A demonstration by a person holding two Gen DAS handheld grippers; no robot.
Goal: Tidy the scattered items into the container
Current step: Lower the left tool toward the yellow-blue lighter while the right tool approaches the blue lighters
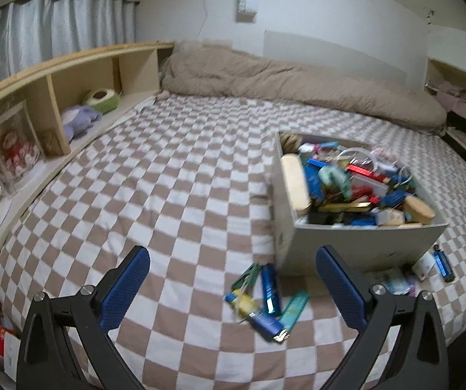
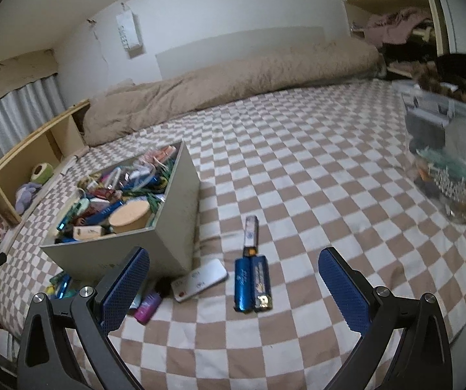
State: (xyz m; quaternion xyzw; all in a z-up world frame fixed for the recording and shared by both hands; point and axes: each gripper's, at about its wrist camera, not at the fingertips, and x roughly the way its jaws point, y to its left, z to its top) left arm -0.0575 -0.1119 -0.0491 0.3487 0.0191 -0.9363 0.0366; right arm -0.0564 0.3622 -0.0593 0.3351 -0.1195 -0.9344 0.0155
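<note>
I see my right gripper (image 2: 233, 279) spread wide, empty; between its fingers, lower centre, two blue lighters (image 2: 252, 282) lie side by side, long axes pointing up-frame; left gripper (image 1: 233, 279) likewise apart; box (image 2: 174, 227) centre-left.

Soft matt checkered cloth bedsheet (image 2: 298, 162), fuzzy beige plush blanket (image 1: 265, 78), smooth matt grey box (image 2: 168, 237) that looks like board, glossy metallic-blue lighters (image 2: 252, 281), pale wood shelf (image 1: 54, 74), textured blue rubbery pads (image 1: 125, 289) on matt black plastic left gripper (image 1: 233, 292), clear glossy plastic tub (image 2: 450, 159)

Beige duvet (image 1: 298, 81), checkered bedsheet (image 1: 168, 195)
</note>
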